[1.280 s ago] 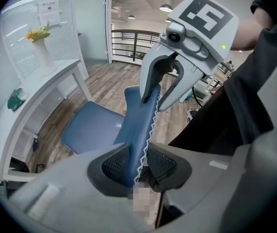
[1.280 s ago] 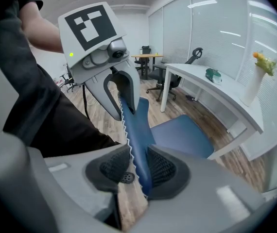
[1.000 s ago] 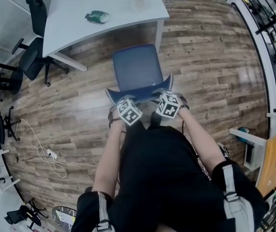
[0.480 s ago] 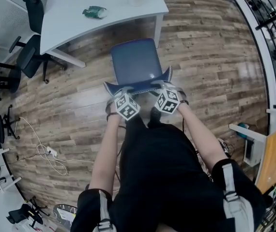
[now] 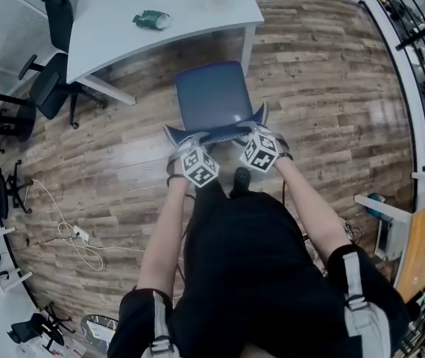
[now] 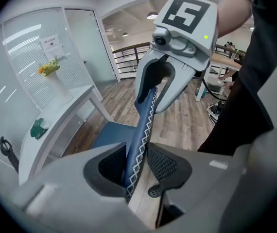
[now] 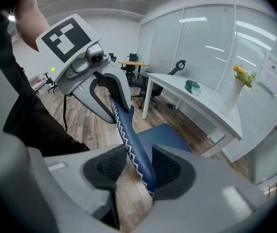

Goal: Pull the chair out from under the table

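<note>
A dark blue cushioned chair (image 5: pixel 211 95) stands clear of the white rectangular table (image 5: pixel 123 36). It sits on the brown wood-plank floor (image 5: pixel 324 88) directly in front of the person, with its seat near the table's corner leg. The left gripper (image 6: pixel 137 154) pinches the top edge of the zigzag-trimmed backrest (image 6: pixel 141 125). The right gripper (image 7: pixel 139 159) has just been opening its jaws, which sit loosely around the same edge with the backrest between them. The chair looks light and rigid and would probably slide easily on the smooth floor. The backrest's thin top rim, gripped either side of centre, seems the best hold to stop it swinging.
</note>
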A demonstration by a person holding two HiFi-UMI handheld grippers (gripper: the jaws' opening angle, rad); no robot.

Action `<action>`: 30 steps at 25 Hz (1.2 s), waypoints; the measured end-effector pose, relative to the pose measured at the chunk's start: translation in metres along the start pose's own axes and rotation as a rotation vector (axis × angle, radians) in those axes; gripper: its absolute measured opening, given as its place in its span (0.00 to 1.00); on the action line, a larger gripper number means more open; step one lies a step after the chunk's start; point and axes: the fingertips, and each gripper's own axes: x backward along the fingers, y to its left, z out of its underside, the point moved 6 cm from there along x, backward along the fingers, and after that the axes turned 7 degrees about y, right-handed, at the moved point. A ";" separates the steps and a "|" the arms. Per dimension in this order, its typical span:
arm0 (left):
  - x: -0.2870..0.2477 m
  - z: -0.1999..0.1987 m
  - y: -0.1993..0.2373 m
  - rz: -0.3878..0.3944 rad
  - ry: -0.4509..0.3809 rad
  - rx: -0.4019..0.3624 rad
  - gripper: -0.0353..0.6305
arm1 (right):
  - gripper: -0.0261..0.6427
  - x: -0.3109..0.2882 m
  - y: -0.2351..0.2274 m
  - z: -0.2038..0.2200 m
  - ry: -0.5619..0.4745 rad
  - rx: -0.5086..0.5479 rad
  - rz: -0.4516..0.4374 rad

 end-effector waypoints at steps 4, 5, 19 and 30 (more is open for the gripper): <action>0.007 0.002 0.000 -0.046 0.016 0.019 0.26 | 0.28 0.006 0.001 0.000 0.027 -0.013 0.010; 0.011 0.002 -0.001 -0.064 0.012 0.026 0.26 | 0.28 0.009 0.002 0.000 0.029 -0.002 0.021; 0.101 0.005 -0.004 -0.195 -0.223 0.357 0.20 | 0.18 0.087 0.003 -0.007 -0.158 -0.148 0.042; 0.161 -0.014 0.034 -0.269 -0.480 0.585 0.11 | 0.09 0.156 -0.021 -0.030 -0.436 -0.359 0.097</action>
